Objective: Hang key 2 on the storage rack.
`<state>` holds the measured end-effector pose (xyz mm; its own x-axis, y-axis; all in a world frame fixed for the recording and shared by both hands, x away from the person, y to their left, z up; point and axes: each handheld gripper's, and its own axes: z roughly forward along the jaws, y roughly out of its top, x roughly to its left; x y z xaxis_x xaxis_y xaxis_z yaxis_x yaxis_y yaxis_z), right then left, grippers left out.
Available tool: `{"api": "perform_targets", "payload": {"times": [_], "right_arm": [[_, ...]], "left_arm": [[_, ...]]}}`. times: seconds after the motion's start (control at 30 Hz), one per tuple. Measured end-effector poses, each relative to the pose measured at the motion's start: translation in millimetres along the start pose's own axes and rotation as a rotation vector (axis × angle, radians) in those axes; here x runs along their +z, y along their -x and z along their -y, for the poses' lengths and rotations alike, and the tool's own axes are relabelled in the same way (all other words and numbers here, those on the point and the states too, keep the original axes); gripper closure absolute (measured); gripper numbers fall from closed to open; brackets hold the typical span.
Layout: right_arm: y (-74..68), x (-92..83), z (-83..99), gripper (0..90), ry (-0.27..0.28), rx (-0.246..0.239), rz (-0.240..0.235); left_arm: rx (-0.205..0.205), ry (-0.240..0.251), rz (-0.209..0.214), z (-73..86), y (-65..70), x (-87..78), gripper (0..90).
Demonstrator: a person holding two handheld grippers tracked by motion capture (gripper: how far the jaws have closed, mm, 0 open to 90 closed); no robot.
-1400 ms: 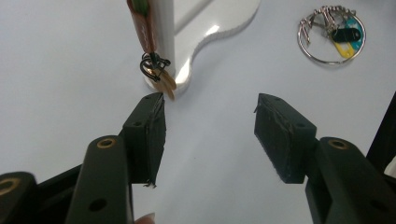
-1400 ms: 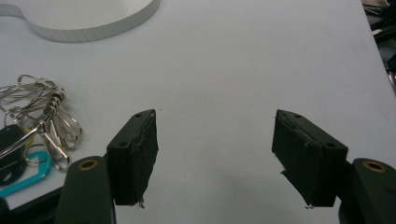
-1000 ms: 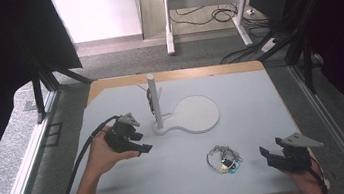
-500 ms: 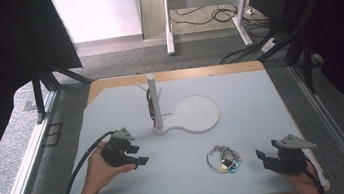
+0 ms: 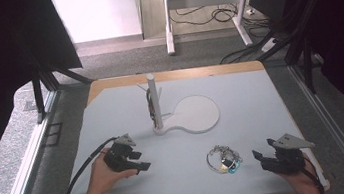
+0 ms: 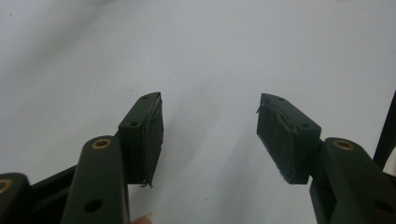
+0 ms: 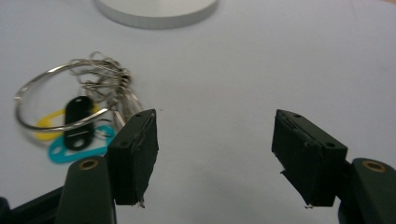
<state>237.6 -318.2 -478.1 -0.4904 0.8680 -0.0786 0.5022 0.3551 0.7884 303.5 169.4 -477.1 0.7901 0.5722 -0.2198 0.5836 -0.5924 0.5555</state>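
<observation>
A ring of keys with yellow, black and teal tags [image 5: 223, 158] lies flat on the grey table, near the front and right of centre. My right gripper [image 5: 261, 158] rests just right of it, open and pointing left. In the right gripper view the ring [image 7: 79, 112] sits beyond the left jaw, outside the gap of the gripper [image 7: 215, 149]. My left gripper [image 5: 141, 165] is held low at the front left, open with nothing between its fingers. In the left gripper view the gripper [image 6: 210, 126] has bare table under it.
A white stand with an upright post [image 5: 154, 102] and small pegs stands mid-table, joined to a round flat base [image 5: 195, 114]. Something dark and thin hangs beside the post. Black curtains and frame legs flank the table [image 5: 260, 95].
My left hand has drawn back from beside the post toward the near edge and sunk lower. The right gripper and the key ring have stayed where they were.
</observation>
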Motion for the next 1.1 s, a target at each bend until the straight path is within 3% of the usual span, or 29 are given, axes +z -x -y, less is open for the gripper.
{"api": "perform_targets", "payload": {"times": [0.17,0.33,0.47,0.63,0.8,0.97,1.1], "right_arm": [[-6.4,1.8,-16.5,33.8,-0.06,-0.09,-0.071],[-11.0,3.2,-48.6,39.6,-0.14,-0.169,-0.136],[-15.2,10.4,-75.0,44.1,-0.222,-0.194,-0.186],[-21.3,36.1,-100.0,48.6,-0.346,-0.213,-0.218],[-31.5,54.6,-103.9,53.3,-0.429,-0.214,-0.251],[-47.1,54.2,-95.2,55.3,-0.451,-0.24,-0.36],[-58.6,56.5,-91.8,55.9,-0.471,-0.255,-0.405]], "left_arm": [[0.002,0.01,0.009,0.2,1.1,-0.7,41.5],[0.006,0.01,-0.009,1.6,3.0,-1.5,41.2],[-0.001,0.019,-0.018,4.9,4.9,-6.6,41.0],[-0.017,0.037,-0.025,10.4,0.8,-13.0,40.8],[-0.027,0.05,-0.026,12.8,0.0,-15.9,40.7],[-0.026,0.043,-0.02,13.1,1.9,-12.5,40.6],[-0.026,0.035,-0.021,13.1,3.9,-11.1,40.5]]}}
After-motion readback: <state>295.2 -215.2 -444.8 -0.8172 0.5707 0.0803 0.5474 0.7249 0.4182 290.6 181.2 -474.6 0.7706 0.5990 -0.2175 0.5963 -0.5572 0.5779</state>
